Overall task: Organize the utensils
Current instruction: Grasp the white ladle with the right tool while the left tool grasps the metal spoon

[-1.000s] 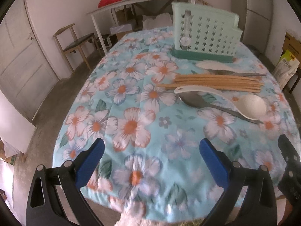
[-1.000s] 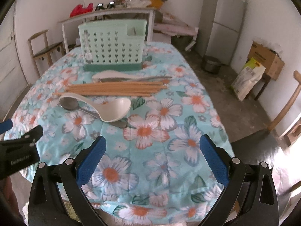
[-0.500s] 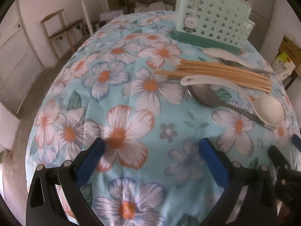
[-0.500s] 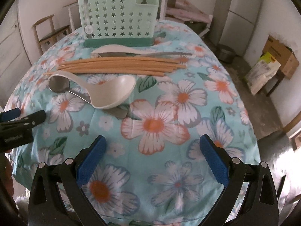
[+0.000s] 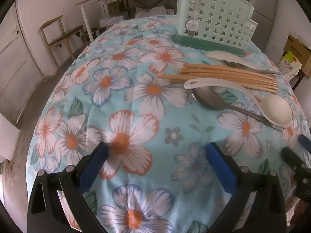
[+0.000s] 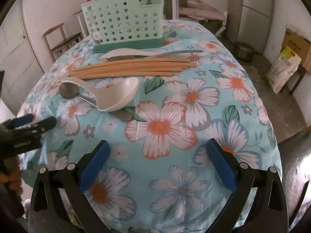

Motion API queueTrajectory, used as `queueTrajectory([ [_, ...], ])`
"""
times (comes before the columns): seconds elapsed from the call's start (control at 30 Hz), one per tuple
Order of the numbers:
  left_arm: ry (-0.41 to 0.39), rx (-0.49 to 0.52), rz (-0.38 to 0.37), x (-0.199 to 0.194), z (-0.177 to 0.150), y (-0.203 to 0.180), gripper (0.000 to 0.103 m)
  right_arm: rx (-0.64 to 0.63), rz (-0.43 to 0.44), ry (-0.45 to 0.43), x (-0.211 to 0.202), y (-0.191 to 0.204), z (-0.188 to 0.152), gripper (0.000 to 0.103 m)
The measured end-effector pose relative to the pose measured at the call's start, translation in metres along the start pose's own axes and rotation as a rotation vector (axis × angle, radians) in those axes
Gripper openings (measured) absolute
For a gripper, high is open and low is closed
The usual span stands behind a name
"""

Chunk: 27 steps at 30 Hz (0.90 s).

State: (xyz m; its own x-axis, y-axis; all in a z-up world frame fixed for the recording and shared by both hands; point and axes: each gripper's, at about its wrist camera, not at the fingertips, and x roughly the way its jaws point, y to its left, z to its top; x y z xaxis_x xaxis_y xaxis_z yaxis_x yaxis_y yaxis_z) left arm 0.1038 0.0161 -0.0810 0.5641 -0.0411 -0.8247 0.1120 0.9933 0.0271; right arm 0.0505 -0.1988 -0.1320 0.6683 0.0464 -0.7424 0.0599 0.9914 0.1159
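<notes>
Here, both tongs hover over the near edge of a desk [image 6: 243, 128] covered with a flowered cloth. The left tongs [image 5: 155, 165] stand wide open and hold nothing; the right tongs [image 6: 157, 159] likewise stand wide open and empty, to the right of the left pair. The utensils lie in a row across the middle of the desk, far from both tongs. Nearest is a white ladle [image 6: 114, 95], its bowl to the right and its handle to the left, lying across a metal spoon [image 6: 70, 92] whose bowl sits at the left. Just beyond them lies a bundle of chopsticks [image 6: 132, 69], running left to right. Beyond the chopsticks lie a second white spoon [image 6: 122, 52] and a second metal utensil [image 6: 175, 52], close against the foot of the rack [image 6: 124, 25]. The rack, pale green with star-shaped holes and a darker base, stands upright at the far side of the desk. A chair [image 5: 62, 36] stands on the floor at the far left, and a fridge [image 6: 254, 9] at the far right.
</notes>
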Motion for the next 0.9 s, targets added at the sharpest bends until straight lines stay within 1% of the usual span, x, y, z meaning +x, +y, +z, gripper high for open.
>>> queueTrajectory([
  [0.13, -0.018, 0.006, -0.008, -0.002, 0.0, 0.0, 0.099, 0.1, 0.116, -0.022, -0.006, -0.012, 0.012, 0.082],
  [0.17, -0.023, 0.01, -0.011, -0.002, 0.0, 0.0, 0.099, 0.123, 0.144, -0.018, -0.005, -0.014, 0.015, 0.081],
  [0.23, -0.037, 0.011, -0.021, -0.005, -0.001, 0.002, 0.098, 0.18, 0.201, -0.001, -0.001, -0.021, 0.02, 0.072],
  [0.27, -0.051, 0.012, -0.032, -0.008, -0.001, 0.003, 0.096, 0.216, 0.235, 0.013, 0.002, -0.025, 0.022, 0.071],
  [0.33, -0.088, 0.013, -0.057, -0.015, 0.0, 0.004, 0.088, 0.261, 0.281, 0.027, 0.005, -0.029, 0.025, 0.064],
  [0.4, -0.111, 0.011, -0.09, -0.02, 0.002, 0.004, 0.084, 0.288, 0.324, 0.031, 0.007, -0.031, 0.029, 0.061],
  [0.43, -0.121, 0.007, -0.109, -0.021, 0.003, 0.005, 0.08, 0.296, 0.342, 0.034, 0.008, -0.03, 0.03, 0.06],
  [0.47, -0.132, 0.003, -0.135, -0.024, 0.005, 0.004, 0.078, 0.301, 0.353, 0.039, 0.009, -0.031, 0.031, 0.06],
  [0.53, -0.148, 0.003, -0.177, -0.027, 0.007, 0.0, 0.07, 0.312, 0.369, 0.057, 0.015, -0.029, 0.034, 0.058],
  [0.57, -0.152, 0.004, -0.191, -0.027, 0.009, -0.001, 0.069, 0.316, 0.376, 0.064, 0.018, -0.028, 0.035, 0.057],
  [0.63, -0.15, 0.002, -0.234, -0.027, 0.012, -0.005, 0.061, 0.324, 0.383, 0.069, 0.023, -0.028, 0.037, 0.055],
  [0.7, -0.14, -0.007, -0.27, -0.024, 0.015, -0.005, 0.056, 0.326, 0.381, 0.067, 0.028, -0.026, 0.04, 0.052],
  [0.77, -0.136, -0.016, -0.293, -0.021, 0.017, -0.006, 0.051, 0.327, 0.378, 0.068, 0.034, -0.025, 0.044, 0.046],
  [0.8, -0.134, -0.017, -0.302, -0.02, 0.018, -0.007, 0.046, 0.326, 0.376, 0.07, 0.036, -0.024, 0.046, 0.041],
  [0.9, -0.115, -0.018, -0.312, -0.015, 0.019, -0.008, 0.038, 0.322, 0.382, 0.074, 0.039, -0.022, 0.049, 0.023],
])
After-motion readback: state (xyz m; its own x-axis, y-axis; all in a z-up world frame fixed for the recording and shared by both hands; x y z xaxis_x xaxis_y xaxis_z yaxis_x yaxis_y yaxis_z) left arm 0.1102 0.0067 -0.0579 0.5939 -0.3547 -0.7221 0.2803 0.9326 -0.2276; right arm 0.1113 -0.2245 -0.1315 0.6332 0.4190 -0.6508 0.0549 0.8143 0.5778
